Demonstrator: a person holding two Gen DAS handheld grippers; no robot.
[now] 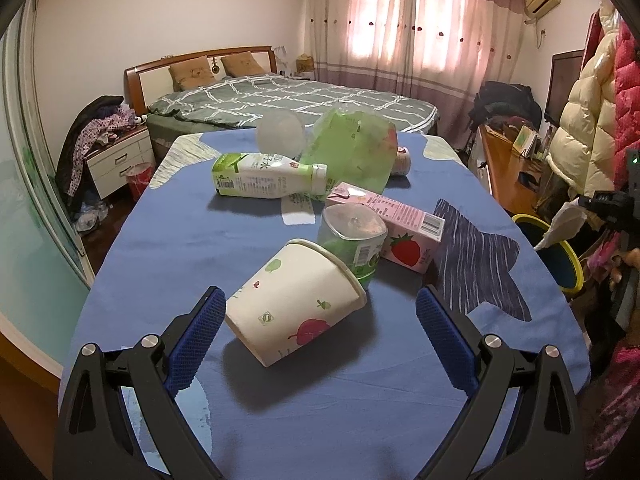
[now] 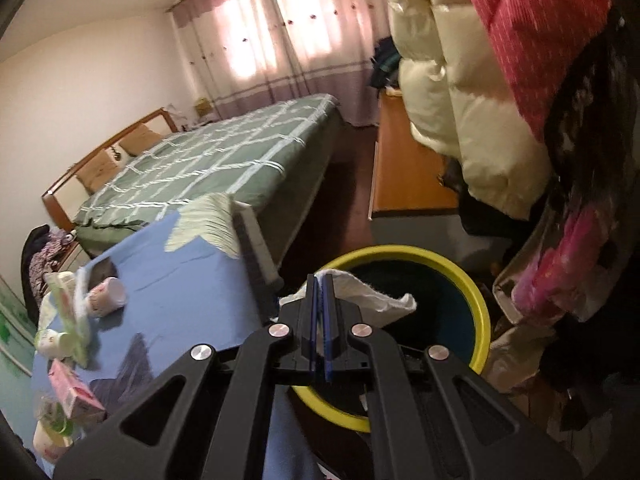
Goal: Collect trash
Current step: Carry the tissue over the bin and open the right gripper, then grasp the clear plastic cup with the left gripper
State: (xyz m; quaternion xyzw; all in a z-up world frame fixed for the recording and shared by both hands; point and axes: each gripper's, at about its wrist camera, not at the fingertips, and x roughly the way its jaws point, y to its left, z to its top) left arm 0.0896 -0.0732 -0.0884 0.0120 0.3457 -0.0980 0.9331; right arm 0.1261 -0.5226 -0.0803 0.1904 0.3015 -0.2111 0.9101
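Your right hand-held gripper (image 2: pixel 319 280) pinches a crumpled white paper tissue (image 2: pixel 372 298) with its jaws closed, above the yellow-rimmed round bin (image 2: pixel 478 308) right of the blue-clothed desk (image 1: pixel 192 240). Your left hand-held gripper (image 1: pixel 320 306) gapes wide, empty, flanking a tipped white paper cup (image 1: pixel 296 306) at the near edge.

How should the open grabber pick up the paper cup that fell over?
Pinch the paper cup across its round side wall, near the middle. It lies tipped on the blue cloth, bottom toward the left gripper, whose jaws already stand open on either side, so coming straight forward probably works best.
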